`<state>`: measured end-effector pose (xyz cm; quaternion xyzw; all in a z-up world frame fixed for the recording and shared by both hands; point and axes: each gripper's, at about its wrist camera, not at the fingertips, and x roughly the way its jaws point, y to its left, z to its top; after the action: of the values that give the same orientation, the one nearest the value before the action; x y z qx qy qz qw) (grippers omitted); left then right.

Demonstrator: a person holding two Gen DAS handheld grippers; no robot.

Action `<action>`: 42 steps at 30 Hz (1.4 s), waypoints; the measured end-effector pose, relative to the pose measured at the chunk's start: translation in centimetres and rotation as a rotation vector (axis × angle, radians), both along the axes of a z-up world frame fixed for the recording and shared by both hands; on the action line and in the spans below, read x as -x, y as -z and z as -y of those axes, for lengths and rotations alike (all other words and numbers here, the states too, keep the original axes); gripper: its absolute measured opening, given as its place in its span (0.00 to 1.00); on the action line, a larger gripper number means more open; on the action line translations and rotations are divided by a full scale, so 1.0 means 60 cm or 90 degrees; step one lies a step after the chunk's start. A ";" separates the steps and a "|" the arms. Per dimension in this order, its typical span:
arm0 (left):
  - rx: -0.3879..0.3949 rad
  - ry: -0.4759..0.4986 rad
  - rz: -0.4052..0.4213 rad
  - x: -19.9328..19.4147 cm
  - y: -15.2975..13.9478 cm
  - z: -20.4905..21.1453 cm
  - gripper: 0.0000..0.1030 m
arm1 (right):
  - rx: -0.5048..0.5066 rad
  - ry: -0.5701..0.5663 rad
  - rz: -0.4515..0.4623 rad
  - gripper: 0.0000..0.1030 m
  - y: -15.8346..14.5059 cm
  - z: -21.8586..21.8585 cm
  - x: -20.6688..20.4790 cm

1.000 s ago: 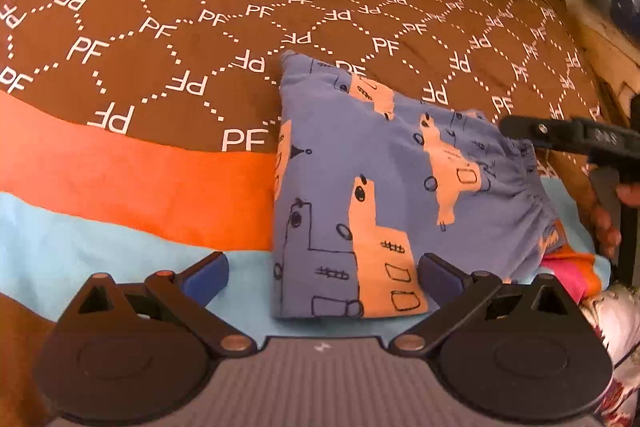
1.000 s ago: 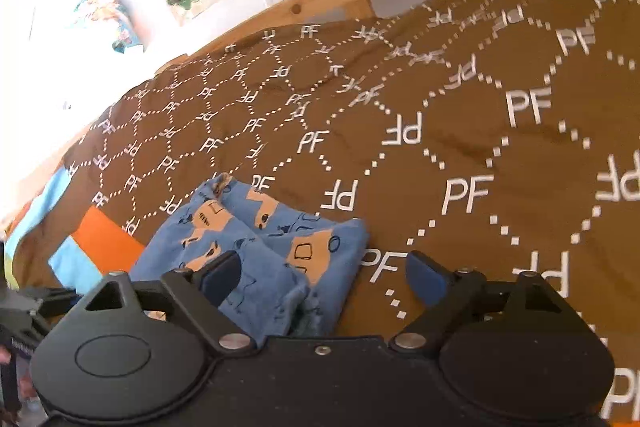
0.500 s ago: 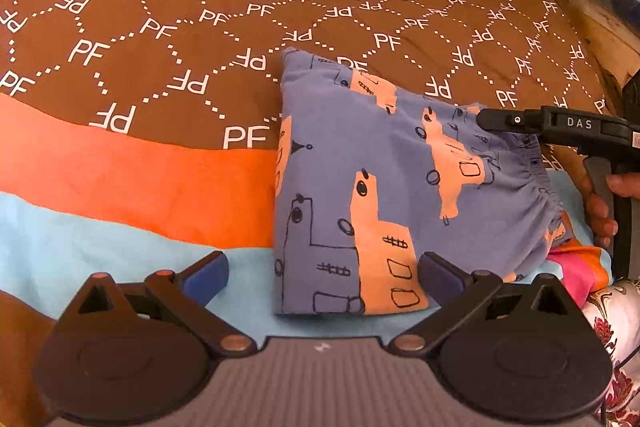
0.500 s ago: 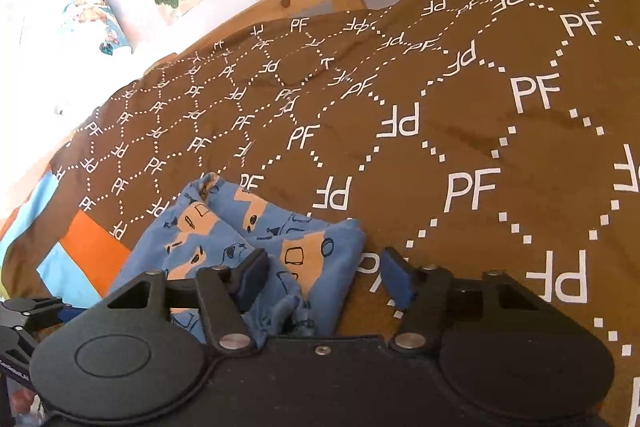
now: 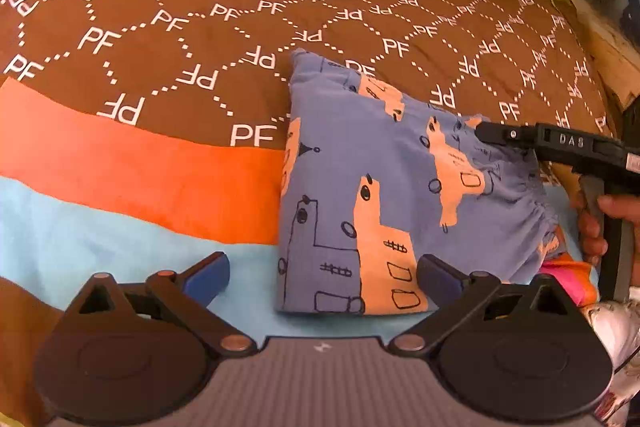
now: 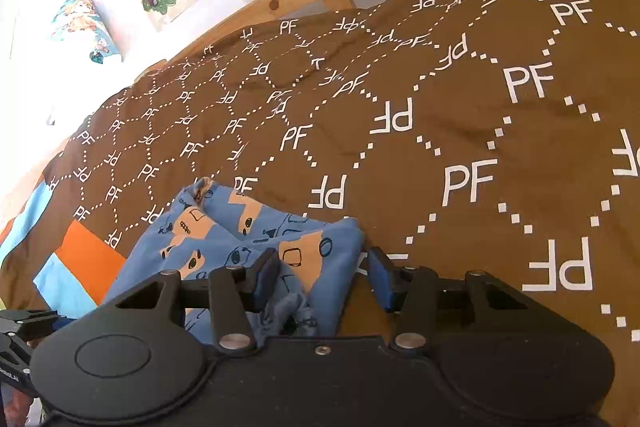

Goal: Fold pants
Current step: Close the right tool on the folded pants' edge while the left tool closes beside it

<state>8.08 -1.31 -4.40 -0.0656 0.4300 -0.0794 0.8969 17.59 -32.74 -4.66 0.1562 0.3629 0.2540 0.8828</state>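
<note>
Pants [image 5: 384, 195], blue with orange figures, are lying partly folded on the brown patterned bedspread [image 5: 160, 27], their long axis running across the left-wrist view, gathered waistband toward the right gripper [image 6: 322, 273]. That gripper, the nearer one, is angling down at the waistband corner, its jaws having just been closing, now half apart with bunched fabric between them, pads not yet clearly pressing. The left gripper [image 5: 322, 273] is hovering wide open and empty at the near edge.
</note>
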 end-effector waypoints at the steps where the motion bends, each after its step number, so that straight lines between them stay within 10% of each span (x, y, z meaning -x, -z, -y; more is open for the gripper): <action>1: 0.003 -0.003 0.003 0.001 0.000 -0.002 0.94 | 0.002 -0.001 0.002 0.50 0.000 -0.001 0.001; 10: 0.071 -0.023 0.021 0.010 -0.004 -0.023 0.65 | -0.008 0.008 0.002 0.44 0.002 0.001 0.002; 20: 0.076 -0.045 -0.014 -0.005 -0.003 -0.017 0.70 | 0.000 0.016 0.000 0.23 0.009 -0.005 0.001; 37: 0.049 -0.045 -0.020 -0.002 -0.005 -0.007 0.71 | -0.101 -0.011 -0.035 0.40 0.013 0.025 -0.006; 42: 0.044 -0.043 -0.021 -0.002 -0.005 -0.005 0.66 | -0.066 -0.010 -0.025 0.32 0.011 0.014 -0.001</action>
<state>8.18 -1.02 -4.07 -0.1126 0.4391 -0.0629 0.8891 17.63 -33.59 -5.30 0.2041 0.3678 0.2764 0.8641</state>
